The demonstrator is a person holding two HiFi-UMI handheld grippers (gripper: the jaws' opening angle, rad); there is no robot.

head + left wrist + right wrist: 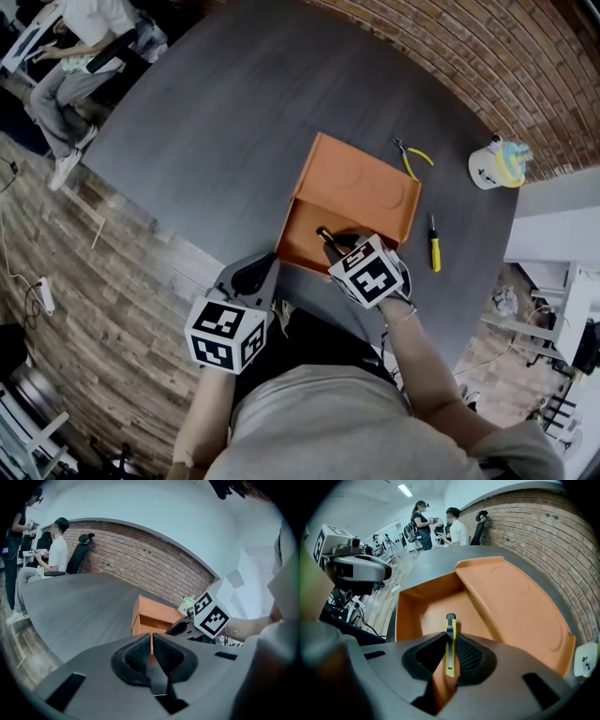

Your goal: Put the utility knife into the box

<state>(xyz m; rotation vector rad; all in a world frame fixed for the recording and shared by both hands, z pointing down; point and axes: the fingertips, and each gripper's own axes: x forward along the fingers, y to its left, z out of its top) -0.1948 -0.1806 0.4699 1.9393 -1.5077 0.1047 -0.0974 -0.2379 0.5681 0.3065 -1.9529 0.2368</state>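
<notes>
I work at one round dark bench, on which one orange box lies with its lid thrown back and its tray bare. My right tongs hang over that tray, tipped steeply down and clenched on the single yellow utility knife. The knife's long axis runs straight along the tongs, and its black tip points at the tray floor just ahead. The open compartment therefore lies directly below and in front of the blade end, and the right hand is plainly the nearer one. I judge that all that remains is to lower the knife and let go. My left tongs are pressed together on nothing and wait at the bench's near edge, off the box's near left corner. Beyond the box lie one pair of yellow-handled pliers, one yellow screwdriver and one white container, all clear of the tray.
</notes>
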